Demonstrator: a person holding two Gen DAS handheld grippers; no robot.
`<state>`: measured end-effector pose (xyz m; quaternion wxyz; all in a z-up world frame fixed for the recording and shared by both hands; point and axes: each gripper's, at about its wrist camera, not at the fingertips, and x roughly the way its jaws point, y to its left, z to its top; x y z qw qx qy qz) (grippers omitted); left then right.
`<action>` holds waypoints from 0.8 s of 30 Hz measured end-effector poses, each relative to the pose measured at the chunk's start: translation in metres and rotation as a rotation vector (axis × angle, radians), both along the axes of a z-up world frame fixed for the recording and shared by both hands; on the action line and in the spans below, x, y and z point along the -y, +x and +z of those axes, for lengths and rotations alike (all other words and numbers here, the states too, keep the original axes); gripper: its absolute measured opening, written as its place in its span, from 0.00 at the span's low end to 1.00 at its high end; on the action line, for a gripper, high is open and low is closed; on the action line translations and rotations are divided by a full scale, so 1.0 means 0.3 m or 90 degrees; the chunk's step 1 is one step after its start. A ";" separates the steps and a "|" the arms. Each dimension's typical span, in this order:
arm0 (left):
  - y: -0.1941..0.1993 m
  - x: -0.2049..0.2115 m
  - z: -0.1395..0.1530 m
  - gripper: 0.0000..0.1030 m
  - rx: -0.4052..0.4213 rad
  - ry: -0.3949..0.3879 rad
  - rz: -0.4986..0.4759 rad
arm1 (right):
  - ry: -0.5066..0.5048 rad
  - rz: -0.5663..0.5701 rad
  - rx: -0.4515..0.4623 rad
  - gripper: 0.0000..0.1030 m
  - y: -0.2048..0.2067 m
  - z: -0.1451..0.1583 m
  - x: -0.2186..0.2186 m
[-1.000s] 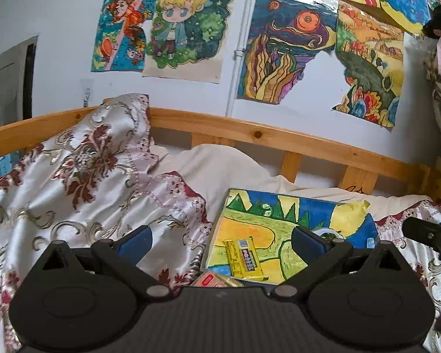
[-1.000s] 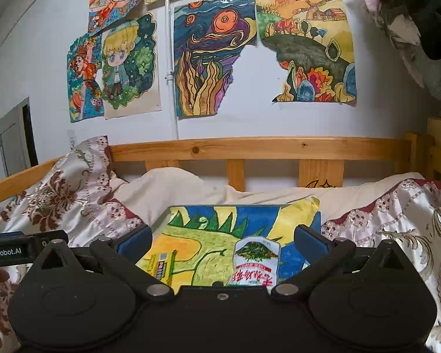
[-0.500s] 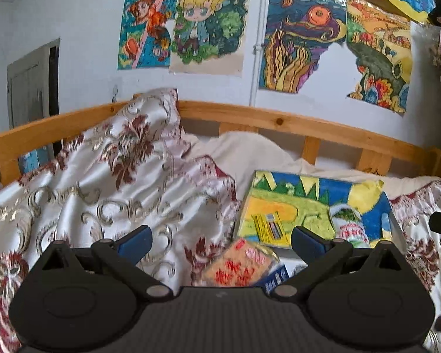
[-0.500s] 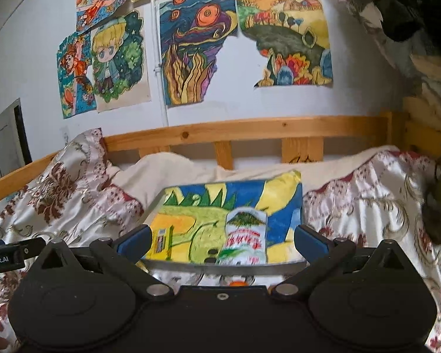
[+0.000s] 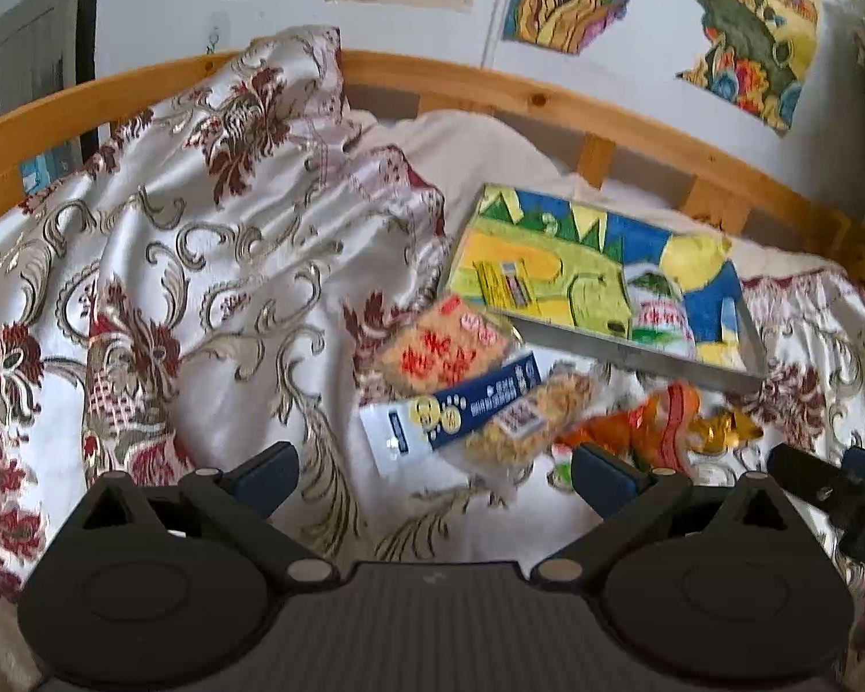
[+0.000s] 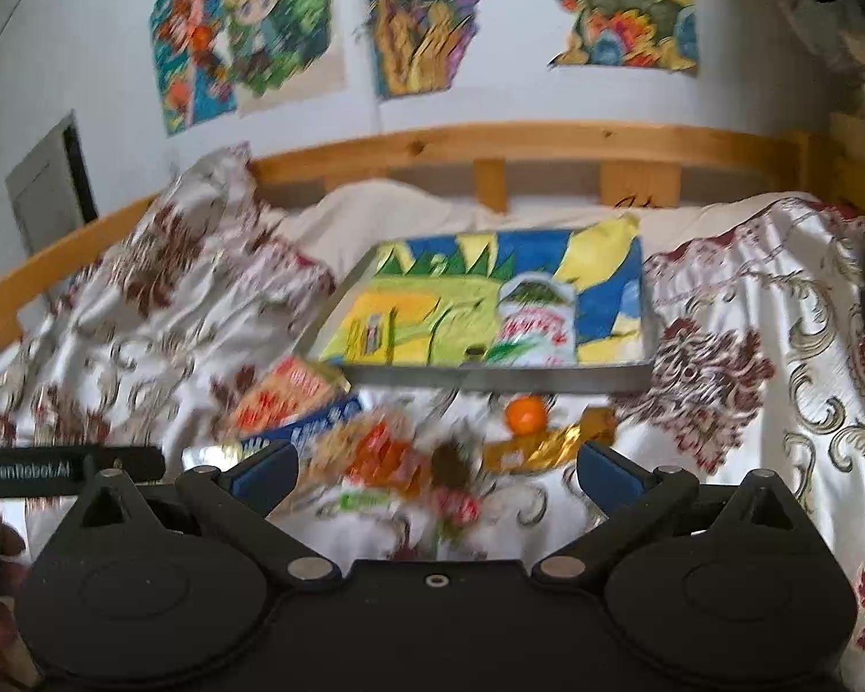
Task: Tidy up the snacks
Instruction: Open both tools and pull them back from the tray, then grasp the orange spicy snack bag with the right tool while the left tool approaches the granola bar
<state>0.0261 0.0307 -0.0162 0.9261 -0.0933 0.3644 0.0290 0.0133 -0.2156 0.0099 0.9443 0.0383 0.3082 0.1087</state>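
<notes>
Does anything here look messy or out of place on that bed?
Yes. Most snacks lie in a loose heap on the bedspread in front of the tray, not in it: an orange packet, a blue packet, gold wrappers. Only a white bag and a yellow bar sit inside.

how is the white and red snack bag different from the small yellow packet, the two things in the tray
The white and red snack bag is larger and plump; the small yellow packet is slim and flat. The bag lies toward the tray's right side, the packet toward its left. Both rest on the tray's colourful lining, apart from each other.
</notes>
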 end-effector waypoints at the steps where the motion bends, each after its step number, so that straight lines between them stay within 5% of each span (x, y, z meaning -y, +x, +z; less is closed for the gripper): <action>1: -0.006 0.003 -0.003 1.00 -0.005 0.000 -0.003 | -0.007 0.004 -0.003 0.99 -0.006 -0.006 -0.009; 15: -0.001 0.021 0.011 0.99 0.020 0.011 -0.010 | -0.046 0.015 0.003 0.99 -0.011 -0.017 -0.037; 24: 0.066 0.085 0.047 0.99 0.026 0.081 -0.139 | -0.067 0.013 -0.001 0.99 -0.007 -0.026 -0.043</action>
